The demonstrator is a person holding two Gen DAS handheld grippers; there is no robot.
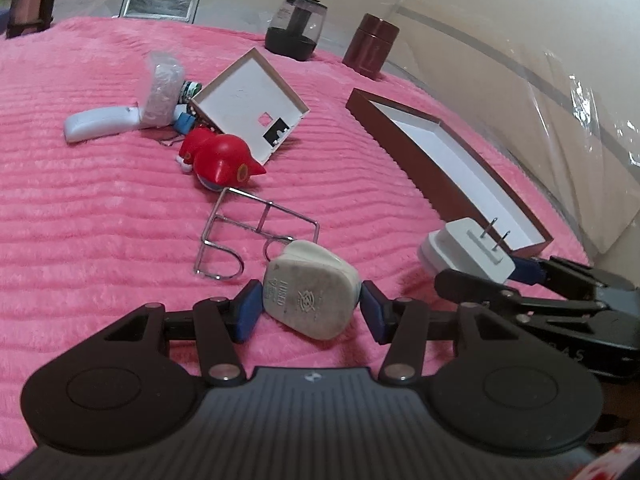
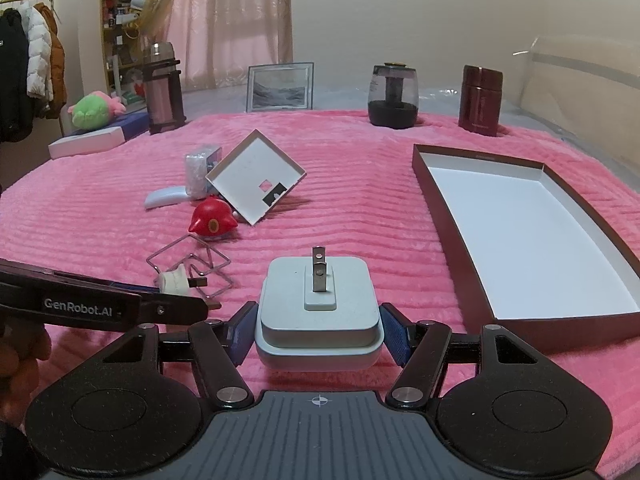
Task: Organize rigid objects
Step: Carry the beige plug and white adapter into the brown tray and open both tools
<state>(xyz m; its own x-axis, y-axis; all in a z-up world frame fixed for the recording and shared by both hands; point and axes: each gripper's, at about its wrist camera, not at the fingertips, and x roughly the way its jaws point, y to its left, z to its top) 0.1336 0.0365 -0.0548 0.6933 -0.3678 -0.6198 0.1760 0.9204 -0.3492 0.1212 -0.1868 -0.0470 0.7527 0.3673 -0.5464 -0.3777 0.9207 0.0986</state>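
Observation:
My left gripper (image 1: 310,308) is shut on a worn white three-pin plug (image 1: 310,294), also seen in the right wrist view (image 2: 174,280), low over the pink blanket. My right gripper (image 2: 318,330) is shut on a white square charger (image 2: 318,312) with its two metal prongs pointing up; it also shows in the left wrist view (image 1: 466,254). The brown tray with a white inside (image 2: 532,236) lies to the right, empty, and shows in the left wrist view (image 1: 452,152). A red toy figure (image 2: 212,222), a wire rack (image 1: 256,232) and a white open box (image 2: 256,178) lie ahead.
A white remote-like handle (image 1: 100,122) and a plastic-wrapped item (image 1: 162,88) lie behind the toy. A dark glass jar (image 2: 394,96), a maroon canister (image 2: 480,100), a picture frame (image 2: 280,88) and a tall flask (image 2: 162,88) stand along the blanket's far edge.

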